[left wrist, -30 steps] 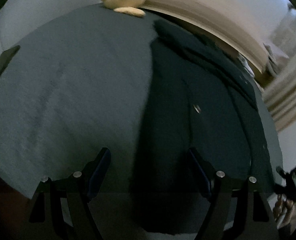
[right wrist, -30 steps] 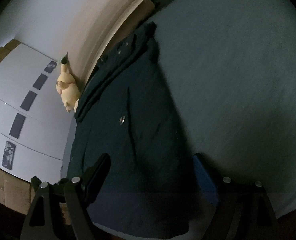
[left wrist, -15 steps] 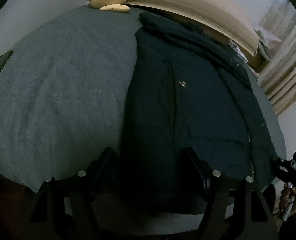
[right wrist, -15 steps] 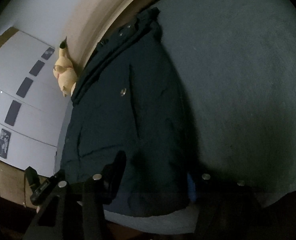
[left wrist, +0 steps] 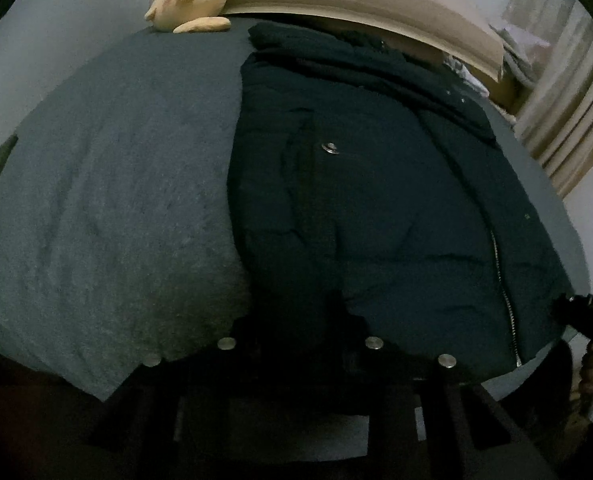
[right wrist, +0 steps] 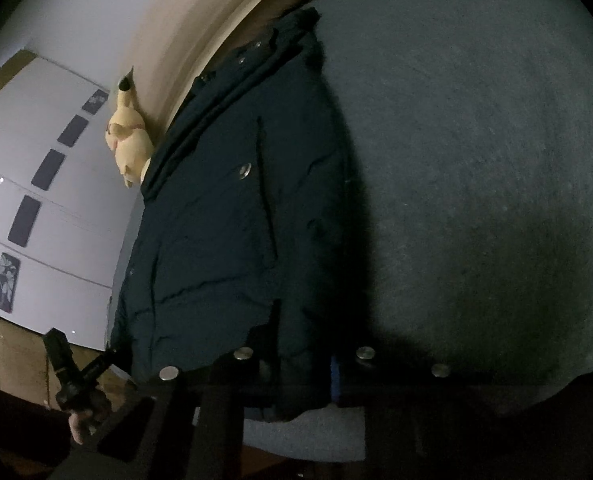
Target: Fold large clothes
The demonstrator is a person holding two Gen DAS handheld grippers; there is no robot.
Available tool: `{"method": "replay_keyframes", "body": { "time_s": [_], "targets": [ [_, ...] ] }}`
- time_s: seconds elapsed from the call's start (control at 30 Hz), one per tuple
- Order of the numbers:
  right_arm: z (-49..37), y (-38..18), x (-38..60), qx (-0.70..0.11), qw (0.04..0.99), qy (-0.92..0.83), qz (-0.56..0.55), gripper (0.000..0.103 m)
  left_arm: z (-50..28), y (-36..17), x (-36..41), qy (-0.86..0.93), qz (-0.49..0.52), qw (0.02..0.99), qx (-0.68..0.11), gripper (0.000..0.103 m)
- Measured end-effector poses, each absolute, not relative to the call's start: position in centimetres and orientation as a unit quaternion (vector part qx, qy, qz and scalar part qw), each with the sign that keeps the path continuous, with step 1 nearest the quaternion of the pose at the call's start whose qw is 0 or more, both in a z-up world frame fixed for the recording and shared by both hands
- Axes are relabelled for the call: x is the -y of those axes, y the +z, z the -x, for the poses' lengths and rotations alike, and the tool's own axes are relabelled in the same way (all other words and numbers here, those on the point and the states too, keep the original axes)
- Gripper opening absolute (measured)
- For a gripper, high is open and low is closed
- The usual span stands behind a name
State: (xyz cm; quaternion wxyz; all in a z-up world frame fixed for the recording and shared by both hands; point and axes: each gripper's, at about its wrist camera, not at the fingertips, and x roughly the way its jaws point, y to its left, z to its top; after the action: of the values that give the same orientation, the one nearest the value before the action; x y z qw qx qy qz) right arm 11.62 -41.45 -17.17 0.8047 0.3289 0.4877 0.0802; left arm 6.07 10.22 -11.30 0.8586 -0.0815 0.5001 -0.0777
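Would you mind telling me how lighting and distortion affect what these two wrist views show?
Left wrist view: dim, fisheye bulges the bed; the left gripper merges with the dark jacket. Right wrist view: a heavy shadow beside the jacket hides the right gripper.

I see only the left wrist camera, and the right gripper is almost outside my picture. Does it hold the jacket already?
Observer: Yes. In the right wrist view, the jaws of the right gripper have just been closing, and they pinch the bottom hem of the dark jacket.
Operator: Which end of the hem?
Observer: The end beside the wide grey blanket. The rest of the jacket lies to the other side of the gripper.
Operator: Is anything else visible at the grip?
Observer: A blue pad shows on one finger, right beside the pinched cloth.
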Motion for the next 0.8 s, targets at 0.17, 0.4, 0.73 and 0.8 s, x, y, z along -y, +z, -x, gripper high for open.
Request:
{"method": "replay_keyframes", "body": {
  "time_s": [0.17,0.4,0.73,0.8],
  "targets": [
    [-11.69,-17.11,41.45,-0.489,0.806,0.080,-0.322,0.017,-5.80,-11.17,-10.43,-0.074,0.080,0.859,-0.501,0.026],
    [-11.66,-17.08,41.15,-0.493,0.809,0.079,-0.310,0.017,-6.30,-11.39,-9.88,-0.071,0.072,0.860,-0.499,0.026],
    [-12.10,-17.42,41.47,-0.503,0.802,0.083,-0.310,0.017,-6.03,-11.54,-9.67,-0.069,0.067,0.863,-0.496,0.026],
    [-12.05,-17.43,41.53,-0.504,0.801,0.084,-0.312,0.017,-5.92,-11.58,-9.62,-0.068,0.065,0.863,-0.496,0.026]
  ]
}}
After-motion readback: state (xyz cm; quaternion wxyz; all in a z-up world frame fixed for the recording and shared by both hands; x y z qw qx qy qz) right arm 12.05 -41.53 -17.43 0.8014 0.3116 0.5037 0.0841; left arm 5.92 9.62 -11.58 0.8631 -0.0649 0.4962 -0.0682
